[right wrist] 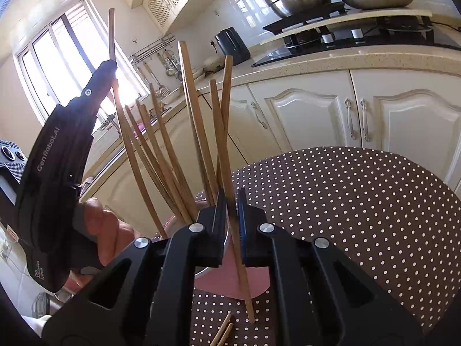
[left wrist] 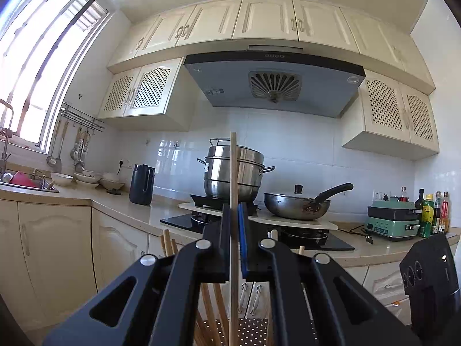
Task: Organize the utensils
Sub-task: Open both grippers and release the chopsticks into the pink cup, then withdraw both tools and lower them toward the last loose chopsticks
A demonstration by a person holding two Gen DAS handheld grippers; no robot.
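Your right hand-held gripper (right wrist: 232, 216) is clamping shut on a thin, light, stiff wooden chopstick (right wrist: 240, 274) near its lower half, its tip over the brown polka-dot bench (right wrist: 345, 201). Just beyond, your left hand-held gripper (left wrist: 234, 216) is pinching another slim wooden chopstick (left wrist: 233, 167) upright at mid-length; both are looking slippery and prone to pivoting, so hold near the middle.

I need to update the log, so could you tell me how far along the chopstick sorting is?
Done: several chopsticks stand in the holder. In hand: left gripper and right gripper each clamp one chopstick. Left: loose chopsticks on the dotted tablecloth.
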